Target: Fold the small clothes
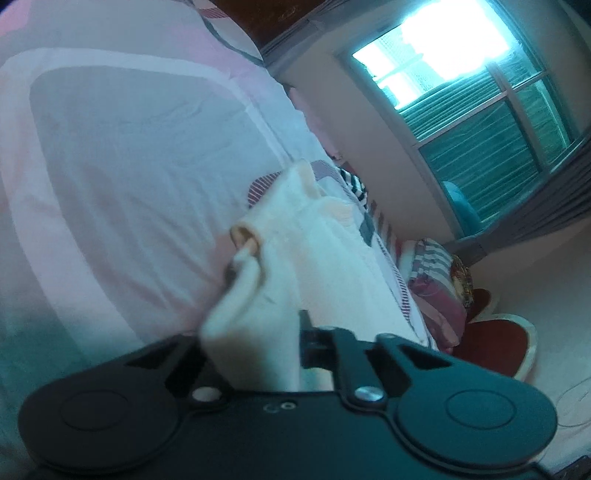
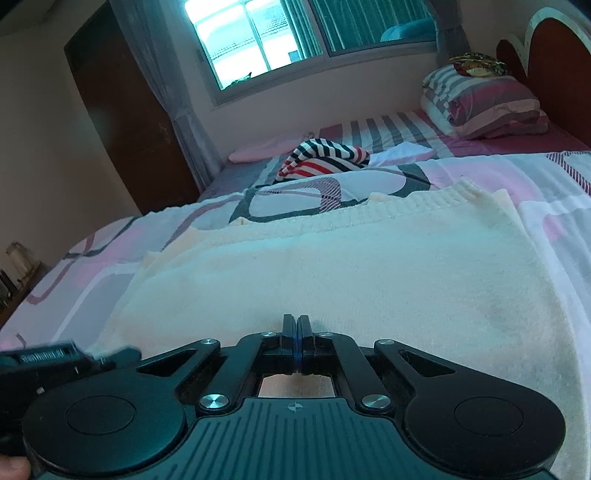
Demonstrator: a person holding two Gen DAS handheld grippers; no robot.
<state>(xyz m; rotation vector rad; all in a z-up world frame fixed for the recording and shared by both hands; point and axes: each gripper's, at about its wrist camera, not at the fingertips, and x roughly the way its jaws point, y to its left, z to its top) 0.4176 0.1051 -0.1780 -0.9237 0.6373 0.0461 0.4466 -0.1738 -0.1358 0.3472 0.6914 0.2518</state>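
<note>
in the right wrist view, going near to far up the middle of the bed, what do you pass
right gripper, jaws shut at the near edge of the cream knit garment → patterned bedspread → striped garment → wall with the window

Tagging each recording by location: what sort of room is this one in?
A bedroom, almost certainly. A bed with a patterned bedspread fills the view, stacked pillows sit against a wooden headboard, and a curtained window is set in the wall beyond.
</note>
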